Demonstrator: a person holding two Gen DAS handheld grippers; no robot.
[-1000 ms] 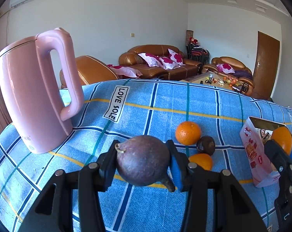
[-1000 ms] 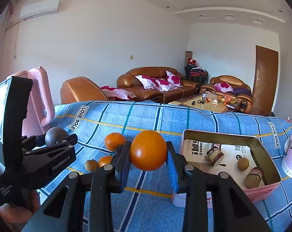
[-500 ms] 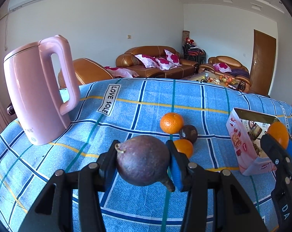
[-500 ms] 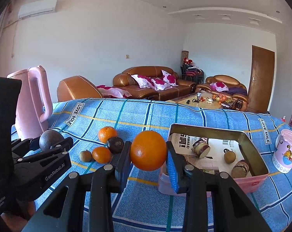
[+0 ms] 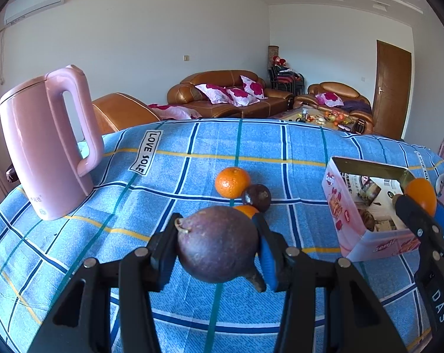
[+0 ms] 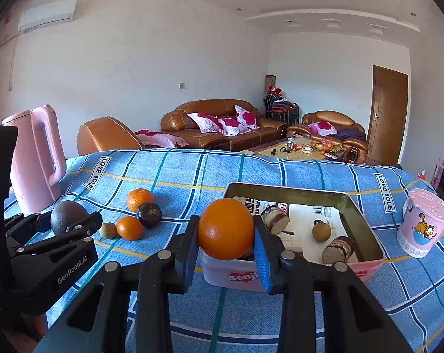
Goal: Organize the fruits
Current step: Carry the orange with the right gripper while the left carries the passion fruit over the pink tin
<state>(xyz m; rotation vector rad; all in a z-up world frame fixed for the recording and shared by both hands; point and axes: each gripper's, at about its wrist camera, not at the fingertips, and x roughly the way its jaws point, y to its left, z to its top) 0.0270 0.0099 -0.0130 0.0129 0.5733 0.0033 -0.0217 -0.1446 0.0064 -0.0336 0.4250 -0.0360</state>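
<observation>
Carrying fruit toward the tin (image 6: 360, 220), now nearer: right gripper (image 6: 226, 253) jaws clamp an orange (image 6: 225, 229), left gripper (image 5: 217, 253) jaws a passion fruit (image 5: 217, 242).

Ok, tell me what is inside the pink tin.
Inside the pink tin lie printed paper, a small brown fruit and two halved dark fruits. The held orange hides the near left corner.

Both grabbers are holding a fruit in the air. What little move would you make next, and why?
Probably carry the orange in the right gripper a little further forward over the pink tin, then open the jaws. The orange hangs just at the tin's near edge, fruit already lies inside, and the left gripper with its dark purple fruit is further from it.
</observation>
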